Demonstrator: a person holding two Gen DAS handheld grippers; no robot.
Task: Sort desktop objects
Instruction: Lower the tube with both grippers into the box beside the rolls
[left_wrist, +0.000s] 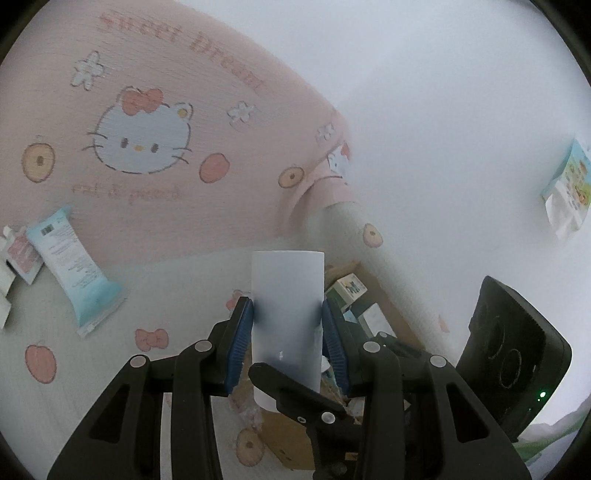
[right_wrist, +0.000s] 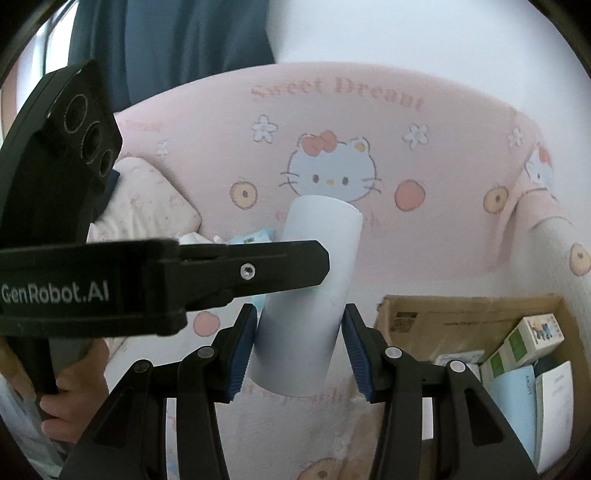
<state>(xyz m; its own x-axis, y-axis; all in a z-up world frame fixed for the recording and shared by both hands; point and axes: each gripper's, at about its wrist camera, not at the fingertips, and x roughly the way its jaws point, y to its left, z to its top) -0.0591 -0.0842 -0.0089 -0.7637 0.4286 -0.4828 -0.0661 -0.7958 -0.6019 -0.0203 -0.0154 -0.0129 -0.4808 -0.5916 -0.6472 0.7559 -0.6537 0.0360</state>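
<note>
A plain white cylinder (left_wrist: 286, 295) stands upright between the blue pads of my left gripper (left_wrist: 286, 314), which is shut on its sides. One black finger (left_wrist: 291, 387) of the other gripper crosses its lower part. In the right wrist view the same cylinder (right_wrist: 314, 258) leans to the right, and my right gripper (right_wrist: 300, 332) is shut on its lower half. The left gripper's finger (right_wrist: 258, 269) lies across its middle from the left. The cylinder hangs above the bedding, held by both grippers.
An open cardboard box (right_wrist: 472, 314) with several small cartons sits at lower right, also seen under the grippers as box (left_wrist: 369, 280). A blue wipes pack (left_wrist: 74, 273) lies on pink cartoon-cat bedding (left_wrist: 166, 192). A pillow (right_wrist: 147, 199) and a person's hand (right_wrist: 66, 398) are at left.
</note>
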